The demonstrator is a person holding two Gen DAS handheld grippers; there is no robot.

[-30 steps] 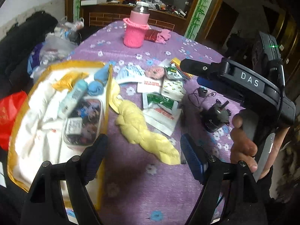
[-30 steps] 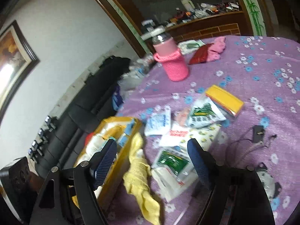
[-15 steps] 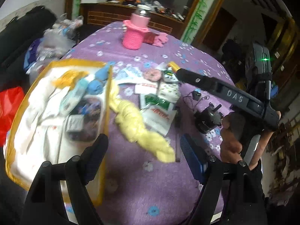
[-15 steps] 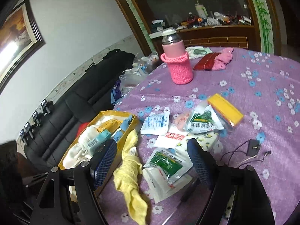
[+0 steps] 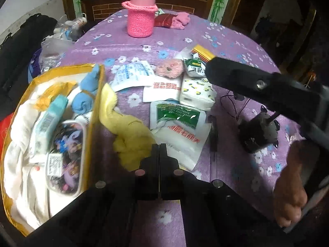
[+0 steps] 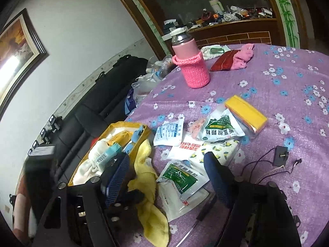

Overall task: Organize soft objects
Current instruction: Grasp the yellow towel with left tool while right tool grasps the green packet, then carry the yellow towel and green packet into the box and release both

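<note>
**A:** Left wrist view first. Why is your left gripper (image 5: 159, 154) clenched right there?

**B:** Its jaws are pressed flat together at the near edge of the yellow towel (image 5: 131, 135), which lies just ahead of it beside the gold-rimmed storage bag (image 5: 96, 111). I think you're pinching the towel to lift it into the bag.

**A:** Has it caught any cloth?

**B:** I can't tell, because the fingers cover the contact.

**A:** And the right wrist view?

**B:** Your right gripper (image 6: 166, 157) is wide but closing, with nothing pressed between its pads. The green sachet (image 6: 181, 177) lies beyond them and the towel is at its left. It's probably waiting its turn. The towel's middle is hidden under the left gripper's fingers.
</note>
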